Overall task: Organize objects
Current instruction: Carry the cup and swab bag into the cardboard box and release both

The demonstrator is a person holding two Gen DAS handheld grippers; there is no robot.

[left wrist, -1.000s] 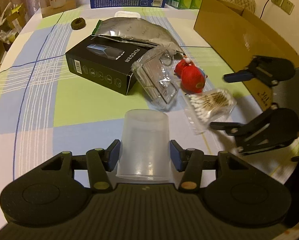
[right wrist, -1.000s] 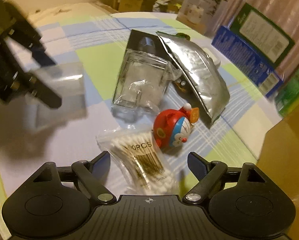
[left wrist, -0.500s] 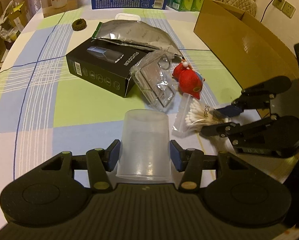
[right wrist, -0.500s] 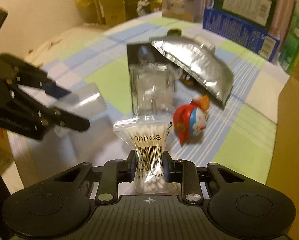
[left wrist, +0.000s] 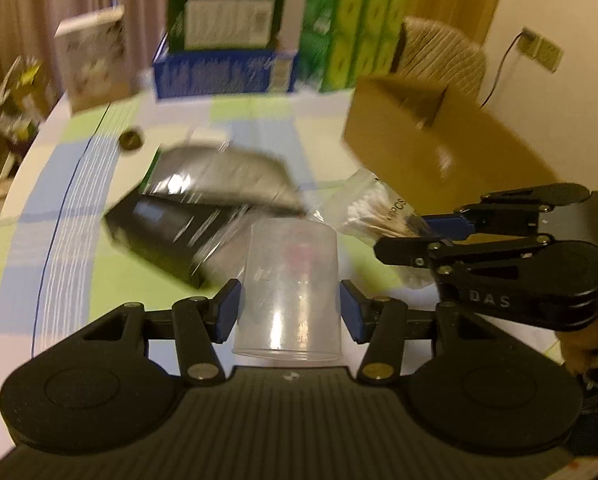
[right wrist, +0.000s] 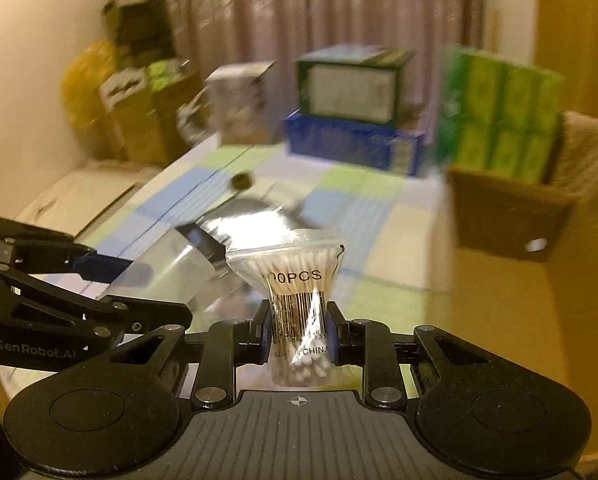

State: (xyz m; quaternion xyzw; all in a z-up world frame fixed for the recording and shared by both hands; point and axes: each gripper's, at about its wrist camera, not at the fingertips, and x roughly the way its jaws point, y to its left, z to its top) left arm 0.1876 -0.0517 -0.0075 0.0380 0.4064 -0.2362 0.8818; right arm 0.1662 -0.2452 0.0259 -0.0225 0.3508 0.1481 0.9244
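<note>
Left gripper (left wrist: 290, 312): jaws partly spread, blue pads pressed against both sides of a clear plastic cup (left wrist: 291, 292), held mouth toward the camera and base pointing away, off the table. Just past the cup's base, blurred: a black box (left wrist: 159, 236) lying flat, with a silver foil pouch (left wrist: 219, 176) resting across its far edge. A red shape showed through the cup wall, too blurred to identify. Farther out, a small dark ring (left wrist: 131, 140) on the checked tablecloth (left wrist: 59, 208). To the right of the jaws, well beyond them, an open cardboard box (left wrist: 403, 128).

Right gripper (right wrist: 297, 330): jaws nearly together, clamped on the barcoded middle of a clear bag of cotton swabs (right wrist: 295, 276), pinching it into a waist; printed top fanned out above the pads, swab tips bulging below toward the camera. Bag lifted clear of the table. Had just closed on it within the last second. Immediately left of these jaws, the left gripper with its cup, close beside the bag but apart from it. Beyond the jaws, blurred: foil pouch, tablecloth, cardboard box to the right, stacked blue and green cartons (right wrist: 351, 120) at the far table edge.
</note>
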